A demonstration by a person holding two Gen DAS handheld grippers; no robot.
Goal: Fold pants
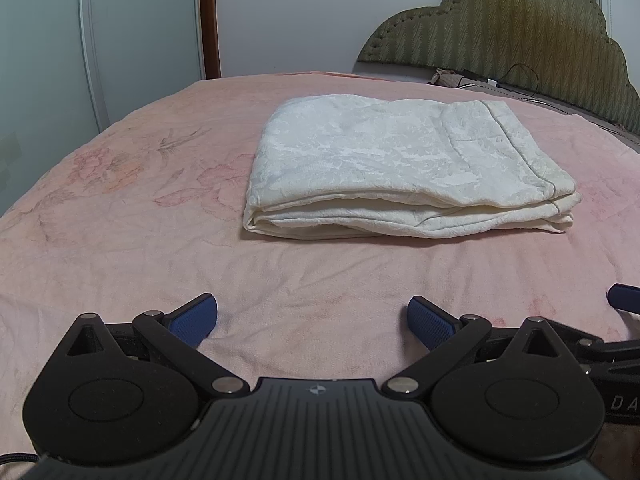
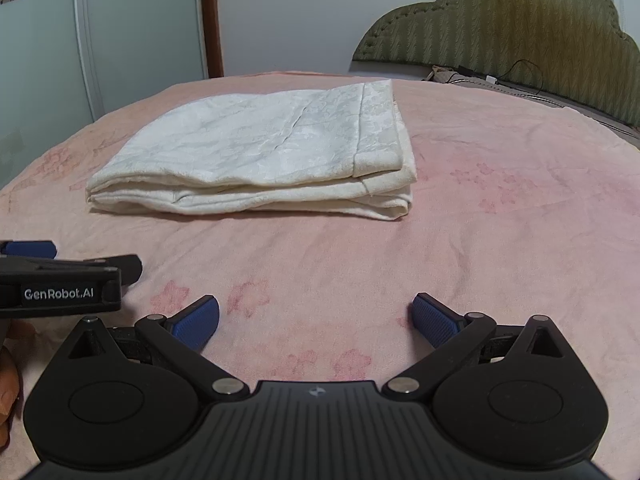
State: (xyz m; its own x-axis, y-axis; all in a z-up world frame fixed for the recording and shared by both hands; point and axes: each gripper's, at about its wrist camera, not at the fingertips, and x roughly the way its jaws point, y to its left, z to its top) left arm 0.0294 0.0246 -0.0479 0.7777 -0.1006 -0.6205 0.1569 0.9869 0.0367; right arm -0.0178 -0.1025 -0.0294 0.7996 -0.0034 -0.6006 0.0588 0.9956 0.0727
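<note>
The cream-white pants (image 1: 400,172) lie folded in a flat rectangular stack on the pink bedspread (image 1: 120,240). They also show in the right wrist view (image 2: 260,160), left of centre. My left gripper (image 1: 312,320) is open and empty, low over the bedspread, well short of the pants. My right gripper (image 2: 316,320) is open and empty too, beside the left one. Part of the right gripper shows at the left view's right edge. The left gripper's body (image 2: 60,284) shows at the right view's left edge.
An olive padded headboard (image 1: 520,28) stands at the back right with a cable (image 1: 520,76) and small items at its foot. A white wardrobe (image 1: 80,40) and a brown door frame (image 1: 208,20) stand beyond the bed's far left.
</note>
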